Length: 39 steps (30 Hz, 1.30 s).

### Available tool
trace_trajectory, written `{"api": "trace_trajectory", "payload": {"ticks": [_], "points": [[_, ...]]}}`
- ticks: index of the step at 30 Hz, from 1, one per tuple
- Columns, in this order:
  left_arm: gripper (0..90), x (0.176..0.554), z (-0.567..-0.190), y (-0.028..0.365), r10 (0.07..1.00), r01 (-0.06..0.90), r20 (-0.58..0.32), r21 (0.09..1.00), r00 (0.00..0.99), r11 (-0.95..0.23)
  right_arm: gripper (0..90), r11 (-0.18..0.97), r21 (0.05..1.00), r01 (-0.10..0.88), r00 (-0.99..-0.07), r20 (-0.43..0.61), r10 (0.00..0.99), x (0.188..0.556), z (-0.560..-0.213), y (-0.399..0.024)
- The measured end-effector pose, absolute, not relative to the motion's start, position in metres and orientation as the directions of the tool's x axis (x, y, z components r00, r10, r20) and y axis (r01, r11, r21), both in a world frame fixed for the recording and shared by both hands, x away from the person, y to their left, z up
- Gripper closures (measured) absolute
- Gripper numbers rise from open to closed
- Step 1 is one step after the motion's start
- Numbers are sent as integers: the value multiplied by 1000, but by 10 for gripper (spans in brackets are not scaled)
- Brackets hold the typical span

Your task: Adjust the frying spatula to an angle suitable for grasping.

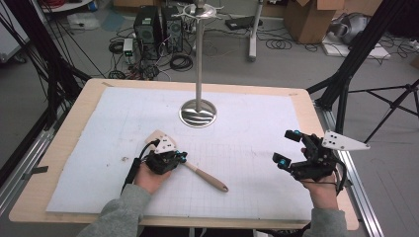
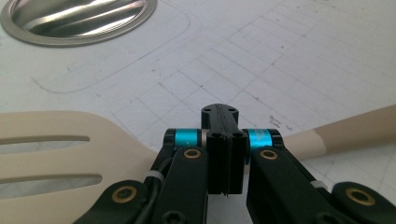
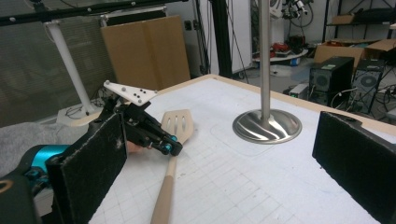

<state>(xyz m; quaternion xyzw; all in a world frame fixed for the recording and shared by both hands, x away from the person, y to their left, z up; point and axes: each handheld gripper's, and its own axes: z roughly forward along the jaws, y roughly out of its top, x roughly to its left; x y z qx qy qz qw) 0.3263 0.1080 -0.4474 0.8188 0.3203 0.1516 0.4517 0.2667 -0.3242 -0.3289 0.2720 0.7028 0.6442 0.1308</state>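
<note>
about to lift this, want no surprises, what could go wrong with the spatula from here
The left claw is shut on the spatula at its thin neck, between the slotted blade and the long handle; if lifted, the handle's weight may swing it in the grip. The metal stand rises just beyond, so a swinging blade could knock its pole. The right claw sits open, apart, and gives no support.

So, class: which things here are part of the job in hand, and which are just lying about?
In the job:
- spatula
- left gripper, shut on its neck
- stand, perhaps

Lying about:
- computer towers
- cardboard boxes
- floor cables
</note>
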Motion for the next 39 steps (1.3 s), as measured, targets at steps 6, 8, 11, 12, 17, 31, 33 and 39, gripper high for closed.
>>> {"api": "trace_trajectory", "payload": {"ticks": [6, 8, 11, 12, 17, 31, 33, 39], "points": [[898, 329, -448, 104, 655, 392, -29, 821, 755, -416, 21, 26, 975, 219, -817, 169, 551, 266, -330, -324], [897, 330, -448, 102, 652, 393, -21, 812, 758, -431, 21, 25, 976, 218, -817, 168, 551, 266, -330, -325], [897, 331, -449, 103, 654, 403, -34, 811, 756, -424, 21, 22, 976, 217, -815, 169, 554, 266, -330, -325], [897, 331, -449, 103, 654, 403, -34, 811, 756, -424, 21, 22, 976, 217, -815, 169, 554, 266, -330, -325], [897, 331, -448, 104, 651, 402, -35, 811, 758, -425, 21, 19, 975, 220, -815, 173, 554, 265, -330, -326], [898, 330, -445, 112, 669, 408, -21, 807, 743, -428, 21, 6, 975, 224, -810, 182, 557, 264, -331, -330], [898, 330, -445, 115, 674, 408, -19, 809, 739, -424, 21, 11, 975, 221, -811, 177, 558, 265, -331, -331], [899, 330, -444, 121, 674, 411, -19, 805, 739, -428, 21, 12, 975, 220, -812, 177, 556, 265, -331, -331]]}}
